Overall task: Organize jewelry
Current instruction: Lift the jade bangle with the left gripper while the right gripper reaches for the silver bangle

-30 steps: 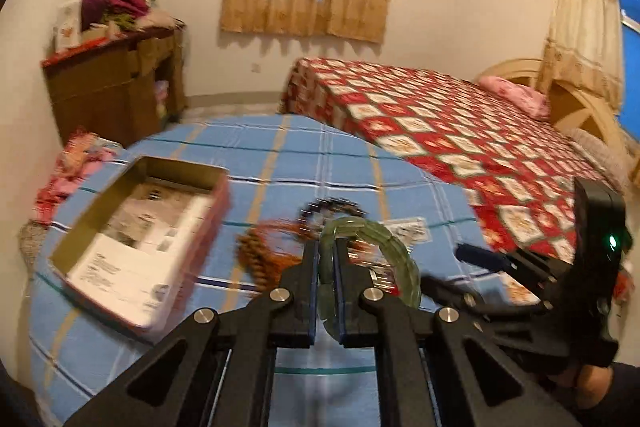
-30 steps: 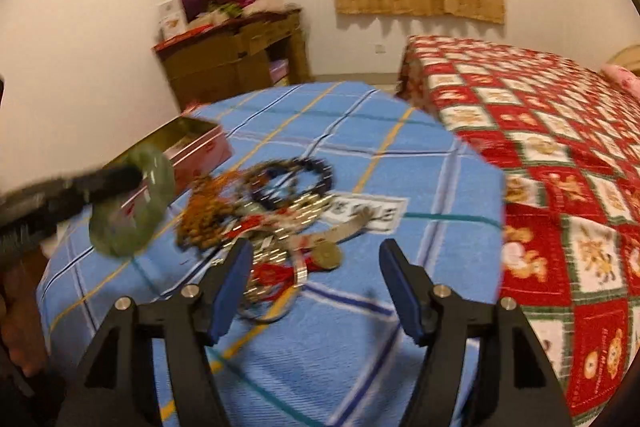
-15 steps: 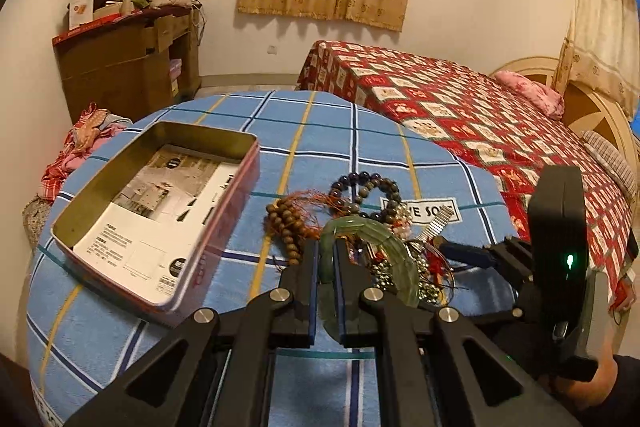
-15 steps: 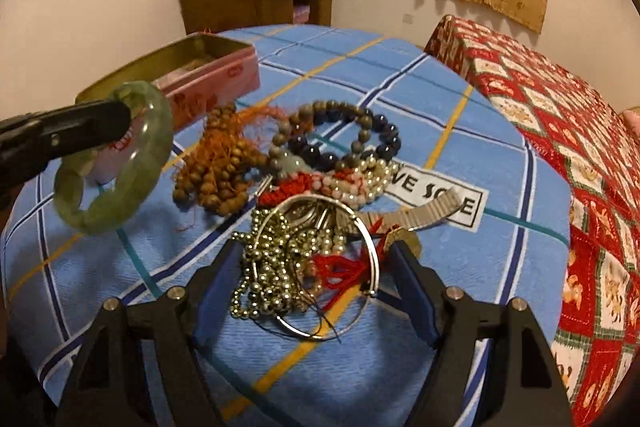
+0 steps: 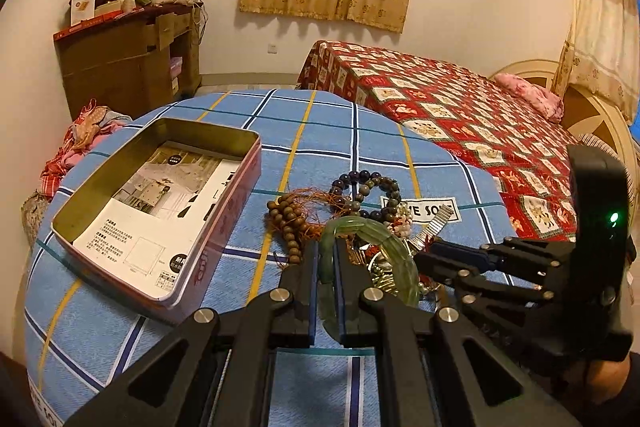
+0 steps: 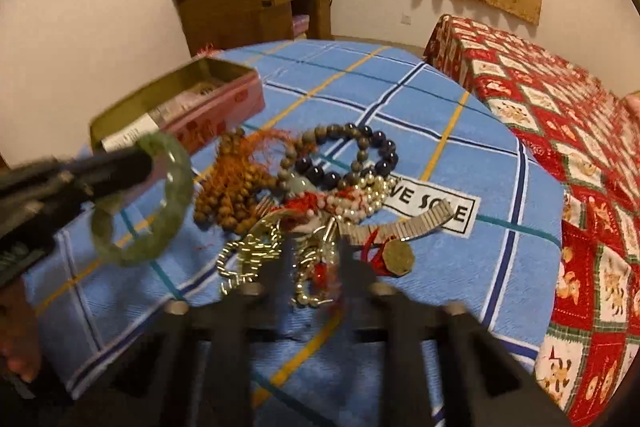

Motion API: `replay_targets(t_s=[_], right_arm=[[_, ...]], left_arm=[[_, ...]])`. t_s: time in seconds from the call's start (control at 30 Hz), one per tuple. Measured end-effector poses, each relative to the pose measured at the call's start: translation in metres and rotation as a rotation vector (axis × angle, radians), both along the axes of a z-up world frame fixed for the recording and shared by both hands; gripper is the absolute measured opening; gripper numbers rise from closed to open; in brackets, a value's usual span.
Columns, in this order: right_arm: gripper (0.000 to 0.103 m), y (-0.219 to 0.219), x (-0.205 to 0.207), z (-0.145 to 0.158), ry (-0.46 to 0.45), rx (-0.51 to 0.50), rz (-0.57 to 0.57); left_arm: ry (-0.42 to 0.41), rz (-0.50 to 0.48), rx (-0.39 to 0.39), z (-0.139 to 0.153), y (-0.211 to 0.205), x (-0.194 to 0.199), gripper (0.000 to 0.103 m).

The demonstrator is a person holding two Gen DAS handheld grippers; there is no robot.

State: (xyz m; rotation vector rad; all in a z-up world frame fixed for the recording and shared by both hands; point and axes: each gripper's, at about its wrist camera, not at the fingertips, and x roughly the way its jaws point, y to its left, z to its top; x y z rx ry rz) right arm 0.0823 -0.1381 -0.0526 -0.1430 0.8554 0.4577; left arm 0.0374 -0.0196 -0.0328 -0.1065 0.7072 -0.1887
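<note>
L gripper [image 5: 327,267] level, jaws pinching jade bangle [image 5: 384,247] above pile.

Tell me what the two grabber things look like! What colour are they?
Both are black. The left gripper has flat fingers edged in blue, angular arms with triangular cut-outs and round silver bolts. The right gripper is blurry in its own view, but from the left camera it shows the same black linkages, a blue-edged finger and a boxy black body with a small green light. Bare skin shows behind each.
</note>
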Motion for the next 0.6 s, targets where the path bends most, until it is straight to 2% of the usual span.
replay_targets(t_s=[0.2,0.23,0.3,0.33,0.37,0.5,0.6], right_arm=[[0.019,-0.002,0.005,-0.011,0.042,-0.015,0.004],[0.024,-0.001,0.003,-0.011,0.043,-0.015,0.010],[0.041,0.003,-0.003,-0.010,0.049,-0.003,0.038],[0.066,0.003,-0.007,-0.009,0.047,0.003,0.053],[0.082,0.006,-0.014,-0.007,0.029,0.001,0.076],[0.084,0.018,-0.029,-0.013,-0.002,-0.085,0.150],[0.083,0.021,-0.024,-0.023,0.002,-0.140,0.147]], left_arm=[[-0.007,0.014,-0.006,0.003,0.007,-0.002,0.006],[-0.008,0.017,-0.006,0.004,0.009,-0.002,0.006],[-0.008,0.026,-0.011,0.004,0.012,-0.002,0.006],[-0.009,0.027,-0.011,0.004,0.013,-0.003,0.006],[-0.008,0.028,-0.010,0.004,0.014,-0.003,0.006],[0.002,0.031,-0.013,0.001,0.016,-0.002,0.006],[0.003,0.030,-0.012,0.000,0.015,-0.002,0.006]])
